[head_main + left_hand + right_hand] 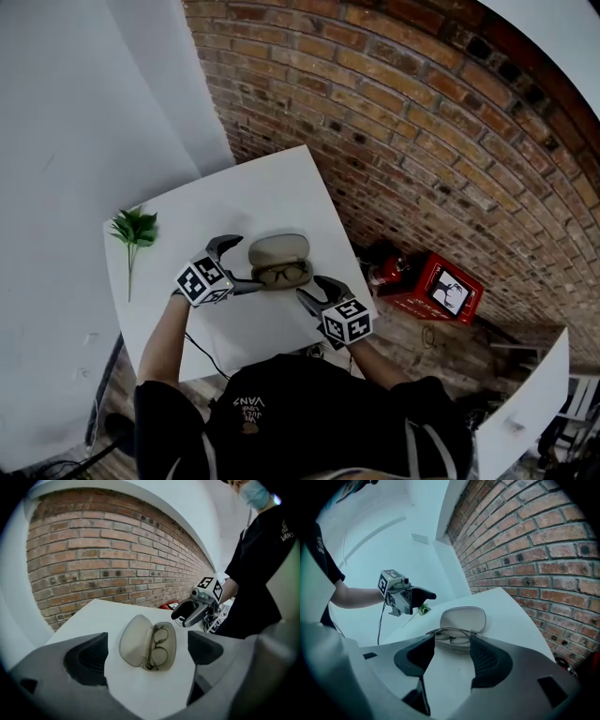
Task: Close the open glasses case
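An open beige glasses case point(279, 262) lies on the white table point(262, 197), its lid point(278, 248) folded back toward the brick wall and a pair of glasses point(283, 275) in the base. My left gripper point(246, 266) is open at the case's left end, with nothing between its jaws. In the left gripper view the case point(140, 641) and glasses point(158, 647) lie just beyond the wide-spread jaws of the left gripper point(147, 667). My right gripper point(315, 292) is open at the case's near right corner. In the right gripper view the lid point(463, 618) rises just past the tips of the right gripper point(452, 656).
A green plant sprig point(134, 230) lies at the table's left edge. A red box point(436, 286) sits on the floor to the right of the table, below the brick wall point(412, 112). A cable point(202, 349) runs over the table's near edge.
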